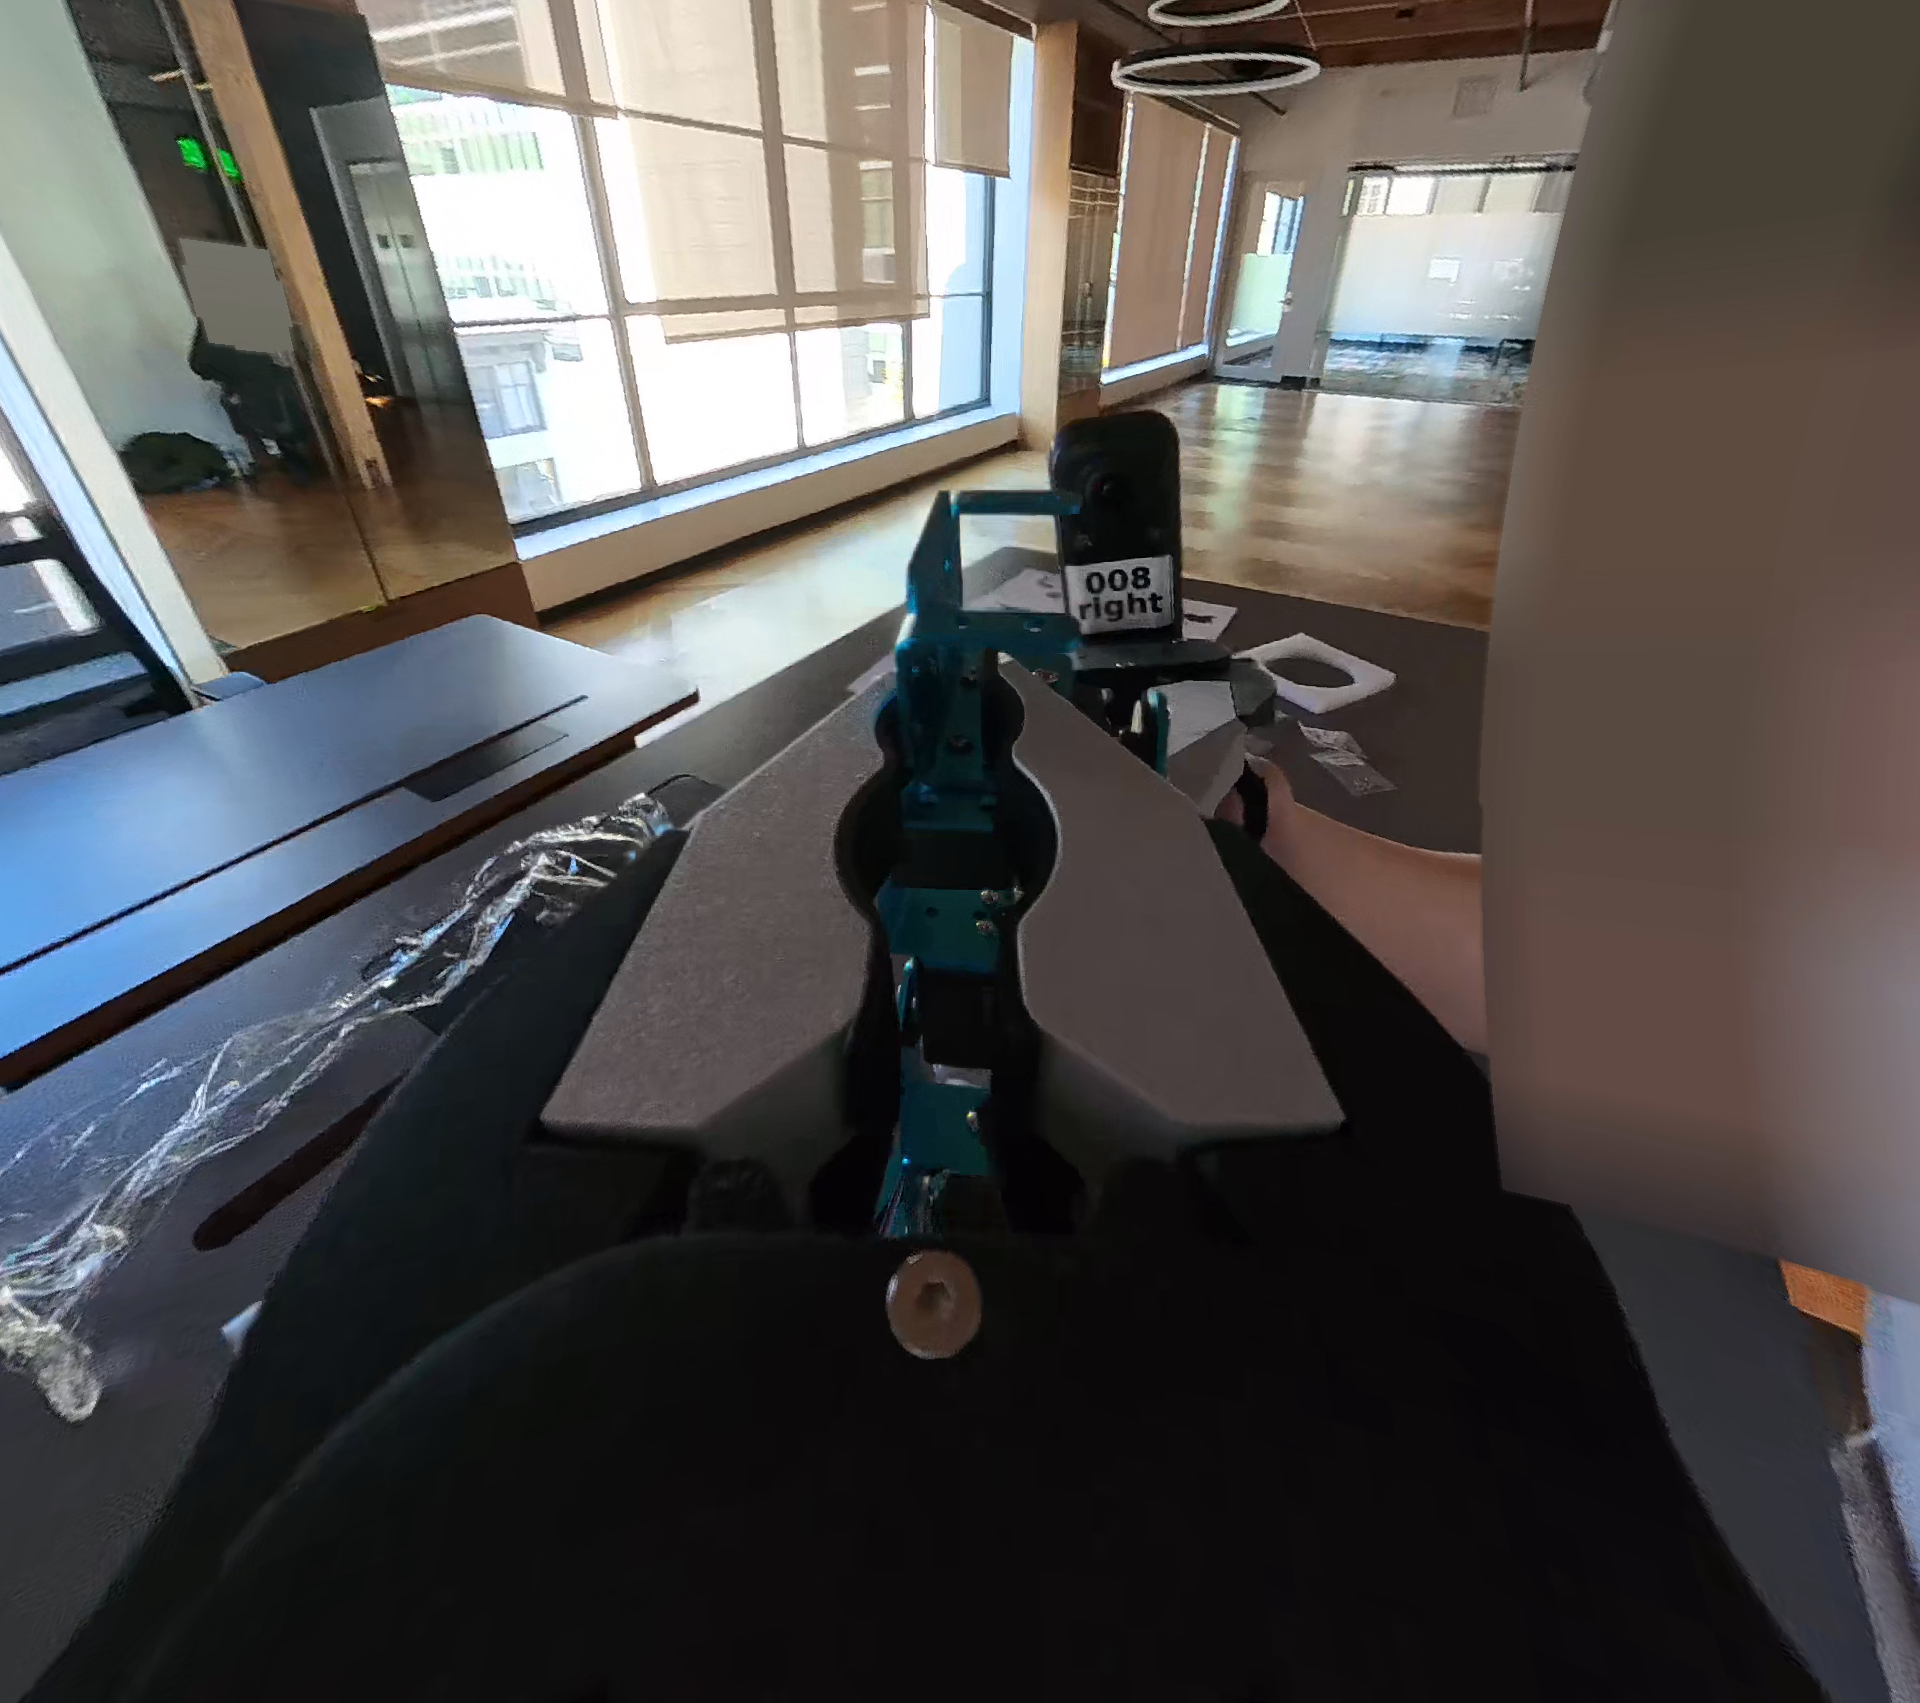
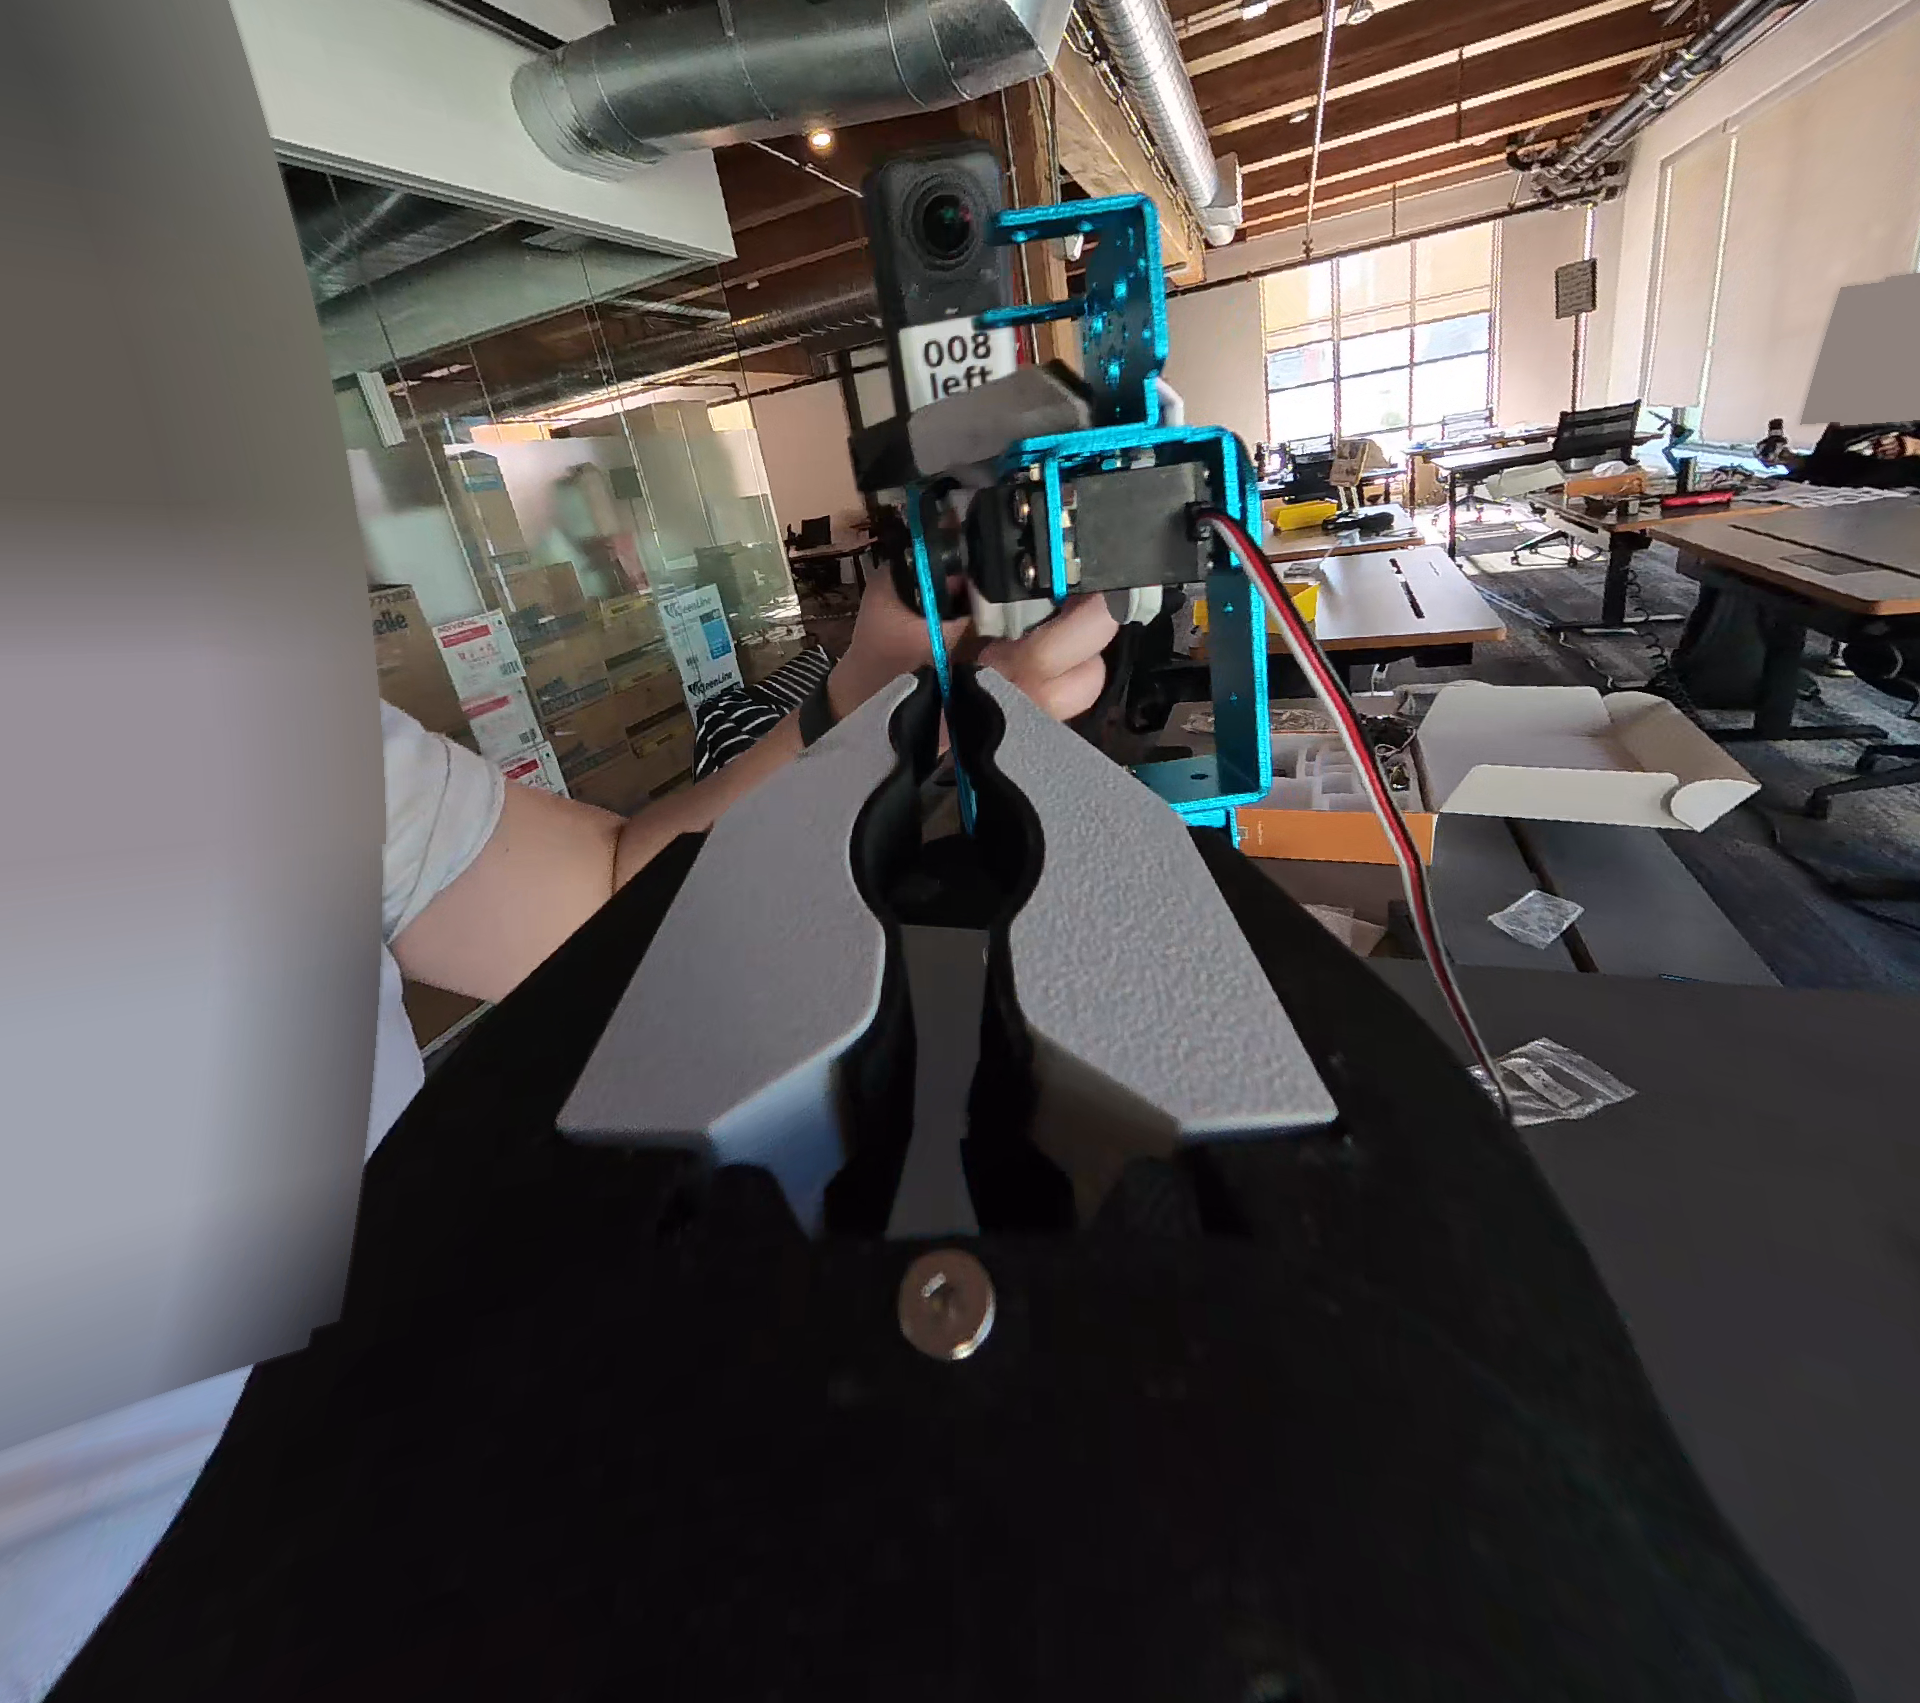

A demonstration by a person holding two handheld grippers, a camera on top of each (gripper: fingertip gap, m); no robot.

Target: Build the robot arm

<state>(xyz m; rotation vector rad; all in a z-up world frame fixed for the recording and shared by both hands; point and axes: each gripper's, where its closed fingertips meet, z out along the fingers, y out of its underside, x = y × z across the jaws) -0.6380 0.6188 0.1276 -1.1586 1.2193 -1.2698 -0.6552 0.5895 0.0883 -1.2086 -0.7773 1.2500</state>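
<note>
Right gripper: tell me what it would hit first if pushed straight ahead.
The right gripper is already shut on the blue metal bracket assembly. Pushed on, it would drive that into the left gripper holding its far side, though depth is uncertain.

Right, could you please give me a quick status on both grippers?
Left gripper and right gripper both shut on blue metal bracket assembly, held above dark table. Striped servo cable dangling.

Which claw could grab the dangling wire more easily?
Probably the right gripper: the wire hangs just beside its fingers. It and the left gripper both clamp the blue frame, though.
</note>
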